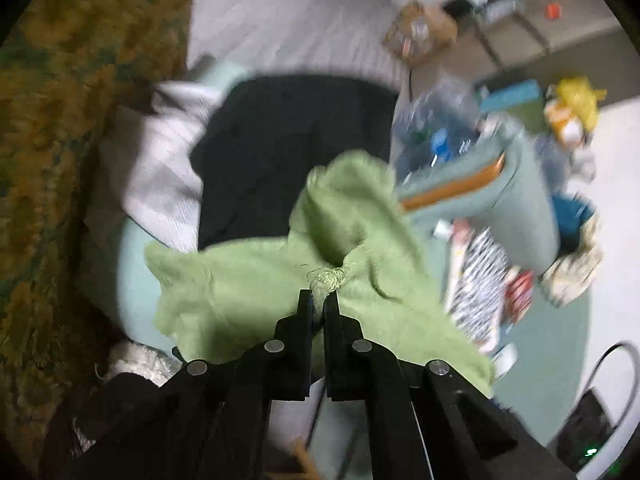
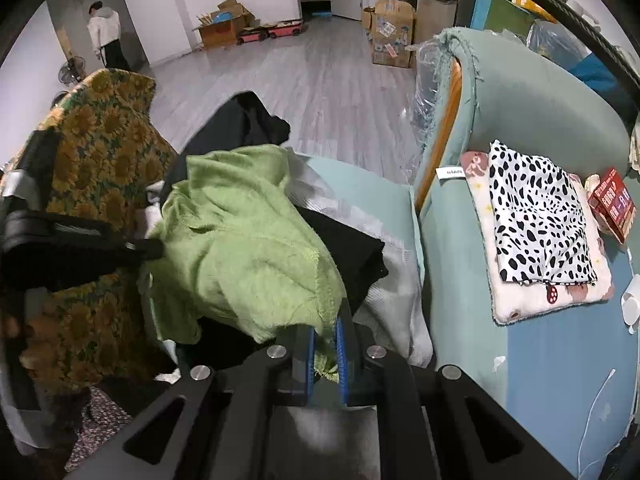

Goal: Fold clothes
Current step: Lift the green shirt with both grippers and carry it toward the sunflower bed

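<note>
A light green knit garment (image 1: 256, 280) (image 2: 240, 240) lies crumpled over a black garment (image 1: 288, 152) (image 2: 248, 120) on the pale green sofa seat. My left gripper (image 1: 319, 300) is shut on a bunched fold of the green garment; the same gripper shows in the right wrist view (image 2: 154, 246) at the garment's left edge. My right gripper (image 2: 325, 328) is shut on the garment's frayed lower hem. A folded black-and-white spotted cloth (image 2: 536, 212) rests on a pink folded cloth (image 2: 556, 292) on the sofa to the right.
A sunflower-patterned cover (image 2: 100, 148) (image 1: 60, 120) lies to the left. The sofa arm (image 2: 452, 120) with its torn edge separates the seat from the right part. A red box (image 2: 612, 204), cardboard boxes (image 2: 392, 32) and a person (image 2: 106, 36) at the far wall.
</note>
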Available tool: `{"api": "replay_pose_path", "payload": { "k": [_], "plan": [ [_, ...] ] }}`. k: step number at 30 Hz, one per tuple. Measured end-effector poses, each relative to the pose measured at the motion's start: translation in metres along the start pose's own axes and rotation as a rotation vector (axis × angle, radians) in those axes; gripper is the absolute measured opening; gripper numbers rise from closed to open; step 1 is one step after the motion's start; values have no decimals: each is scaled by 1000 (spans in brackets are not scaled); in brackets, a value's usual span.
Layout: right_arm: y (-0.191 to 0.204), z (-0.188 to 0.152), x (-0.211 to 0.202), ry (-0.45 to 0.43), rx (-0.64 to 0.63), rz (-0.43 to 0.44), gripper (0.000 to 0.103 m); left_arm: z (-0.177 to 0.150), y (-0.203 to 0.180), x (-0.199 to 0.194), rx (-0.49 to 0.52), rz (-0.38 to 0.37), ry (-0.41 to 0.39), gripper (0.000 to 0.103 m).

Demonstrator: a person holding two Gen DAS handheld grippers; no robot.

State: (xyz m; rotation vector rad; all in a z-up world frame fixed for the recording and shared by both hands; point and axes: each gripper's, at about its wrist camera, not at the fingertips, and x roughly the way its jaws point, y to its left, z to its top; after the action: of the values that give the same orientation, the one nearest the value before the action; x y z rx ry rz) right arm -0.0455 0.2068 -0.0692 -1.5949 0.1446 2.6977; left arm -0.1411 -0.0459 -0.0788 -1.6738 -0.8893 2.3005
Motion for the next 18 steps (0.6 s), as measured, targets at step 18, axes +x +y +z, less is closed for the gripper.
{"api": "replay_pose_path", "payload": {
  "k": [18],
  "plan": [
    [90, 59, -175, -478, -208, 187, 9, -4, -30, -251, 51, -331, -300, 4]
  ]
}}
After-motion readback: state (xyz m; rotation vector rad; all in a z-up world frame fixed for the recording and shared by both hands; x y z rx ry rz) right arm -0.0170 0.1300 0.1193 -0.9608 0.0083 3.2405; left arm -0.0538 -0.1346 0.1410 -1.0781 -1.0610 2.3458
